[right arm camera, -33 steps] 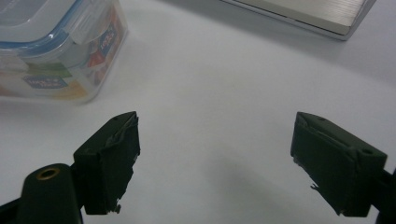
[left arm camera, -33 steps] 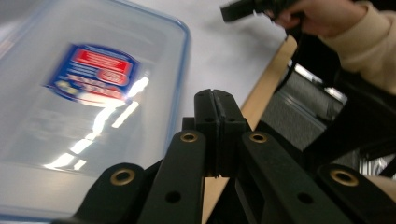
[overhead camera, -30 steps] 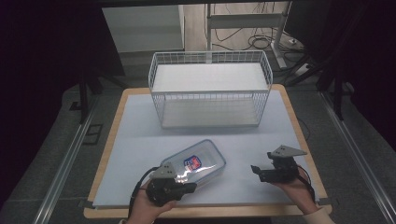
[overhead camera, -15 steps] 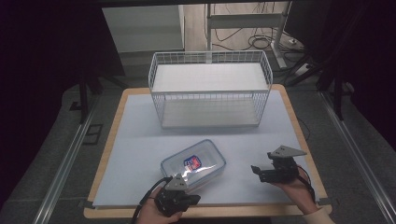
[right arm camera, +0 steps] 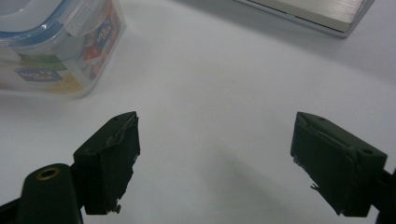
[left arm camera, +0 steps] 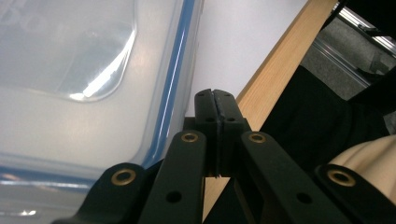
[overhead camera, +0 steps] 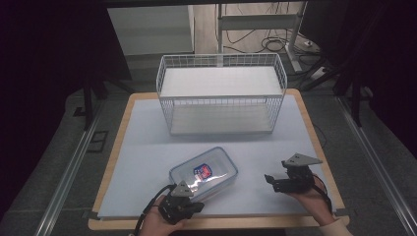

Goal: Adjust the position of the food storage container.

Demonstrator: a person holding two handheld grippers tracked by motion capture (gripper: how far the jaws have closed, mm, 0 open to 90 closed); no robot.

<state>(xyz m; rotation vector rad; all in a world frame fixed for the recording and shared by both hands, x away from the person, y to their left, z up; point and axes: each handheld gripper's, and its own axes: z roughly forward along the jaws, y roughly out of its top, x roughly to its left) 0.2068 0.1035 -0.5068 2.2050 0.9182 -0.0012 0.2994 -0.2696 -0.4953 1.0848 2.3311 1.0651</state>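
Table (overhead camera: 123, 147): wooden edge, pale blue-white mat over most of the top. White wire basket (overhead camera: 221, 93) upright at the far middle of the mat, open side toward the near edge, flat white board on its top. Clear plastic container (overhead camera: 204, 173) with blue-rimmed lid and red label lies flat at near centre, well apart from the basket. Cables (overhead camera: 265, 44) on the floor behind. Metal rails (overhead camera: 69, 167) flank the table.
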